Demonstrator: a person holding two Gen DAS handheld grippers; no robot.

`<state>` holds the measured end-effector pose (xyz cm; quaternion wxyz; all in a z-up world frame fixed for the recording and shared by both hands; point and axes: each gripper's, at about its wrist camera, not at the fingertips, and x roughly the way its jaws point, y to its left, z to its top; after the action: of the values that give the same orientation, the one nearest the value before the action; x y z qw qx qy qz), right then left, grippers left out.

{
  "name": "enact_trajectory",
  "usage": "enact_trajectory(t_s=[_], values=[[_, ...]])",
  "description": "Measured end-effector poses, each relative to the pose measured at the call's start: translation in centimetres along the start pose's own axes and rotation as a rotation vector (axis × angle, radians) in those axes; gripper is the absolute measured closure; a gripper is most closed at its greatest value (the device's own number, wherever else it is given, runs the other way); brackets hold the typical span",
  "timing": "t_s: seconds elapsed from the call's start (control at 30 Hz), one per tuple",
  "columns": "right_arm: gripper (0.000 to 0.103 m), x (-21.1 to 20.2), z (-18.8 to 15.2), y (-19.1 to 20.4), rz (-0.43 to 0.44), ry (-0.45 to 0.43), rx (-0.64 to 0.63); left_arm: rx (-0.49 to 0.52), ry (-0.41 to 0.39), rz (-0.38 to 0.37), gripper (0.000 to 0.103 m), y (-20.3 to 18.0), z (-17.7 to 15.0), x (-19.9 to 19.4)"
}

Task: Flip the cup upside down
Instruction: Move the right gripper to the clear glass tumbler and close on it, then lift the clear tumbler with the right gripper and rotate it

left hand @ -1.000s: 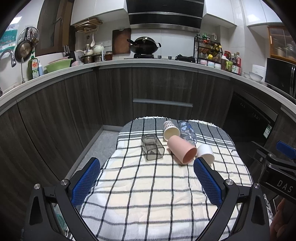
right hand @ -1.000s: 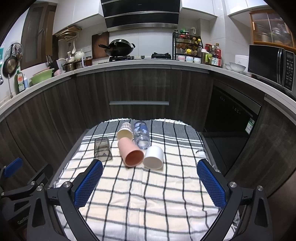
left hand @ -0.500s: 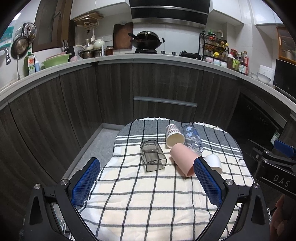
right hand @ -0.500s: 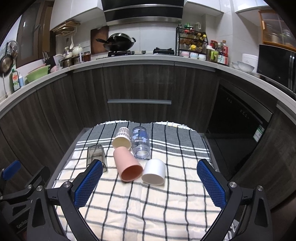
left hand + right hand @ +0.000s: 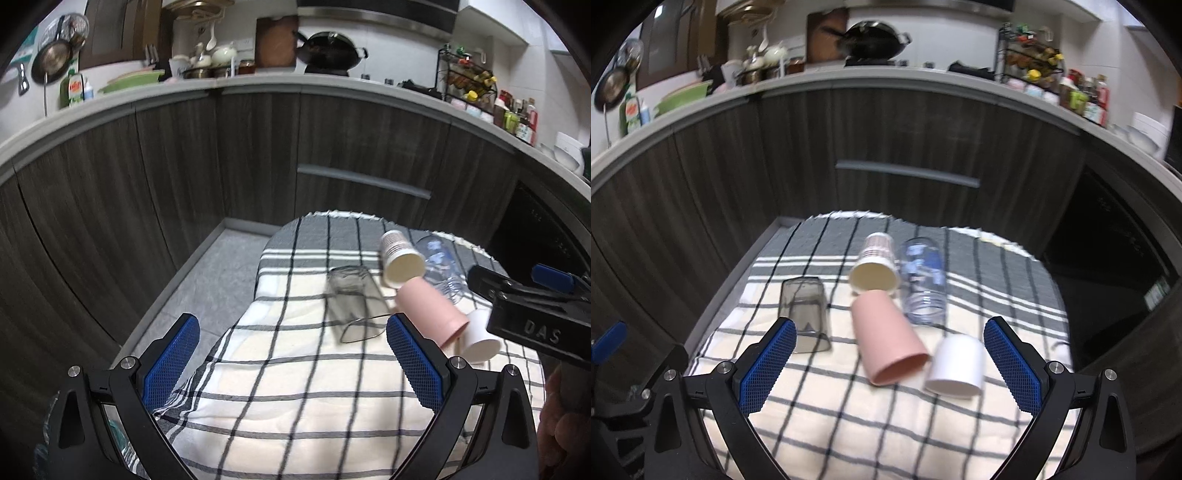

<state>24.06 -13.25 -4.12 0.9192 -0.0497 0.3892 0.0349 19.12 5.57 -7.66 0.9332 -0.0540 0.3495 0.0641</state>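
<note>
Five cups lie on their sides on a checked cloth (image 5: 886, 424). Left to right in the right wrist view: a smoky square tumbler (image 5: 804, 314), a ribbed paper cup (image 5: 874, 269), a smooth pink cup (image 5: 888, 347), a clear blue-printed glass (image 5: 922, 282), a white cup (image 5: 956, 363) — fully shown only here. The left gripper (image 5: 293, 360) and right gripper (image 5: 890, 365) both have fingers spread apart, holding nothing.

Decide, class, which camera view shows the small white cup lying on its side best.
The right wrist view: the small white cup lies whole and unobstructed on the checked cloth, its open rim facing the camera. In the left wrist view, the same cup is partly hidden behind the pink plastic cup and the right gripper's black body.
</note>
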Motion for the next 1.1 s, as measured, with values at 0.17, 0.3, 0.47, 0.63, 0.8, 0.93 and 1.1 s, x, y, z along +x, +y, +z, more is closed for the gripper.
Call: enact_trajectory(t_s=[0.17,0.3,0.47,0.63,0.8,0.93,1.1], values=[[0.001,4.0,0.8,2.8,0.049,0.053,-0.047,-0.013,0.038,-0.012,0.000,1.6,-0.8,2.3],[0.002,7.3,1.1,5.0,0.081,0.103,-0.094,-0.032,0.075,-0.034,0.000,2.7,-1.5,4.4],[0.007,10.7,1.0,6.8,0.117,0.174,-0.123,-0.018,0.144,-0.076,0.000,2.9,-2.5,6.6],[0.007,13.8,0.7,8.4,0.148,0.238,-0.159,-0.013,0.191,-0.105,0.000,3.1,-3.3,8.2],[0.011,16.2,0.4,9.5,0.159,0.287,-0.179,-0.012,0.218,-0.105,0.000,3.1,-3.7,9.1],[0.023,18.2,0.1,9.8,0.168,0.338,-0.166,-0.031,0.241,-0.106,0.000,3.5,-3.8,10.0],[0.036,19.6,-0.4,9.4,0.204,0.382,-0.122,-0.039,0.245,-0.095,0.000,3.9,-3.9,10.3]])
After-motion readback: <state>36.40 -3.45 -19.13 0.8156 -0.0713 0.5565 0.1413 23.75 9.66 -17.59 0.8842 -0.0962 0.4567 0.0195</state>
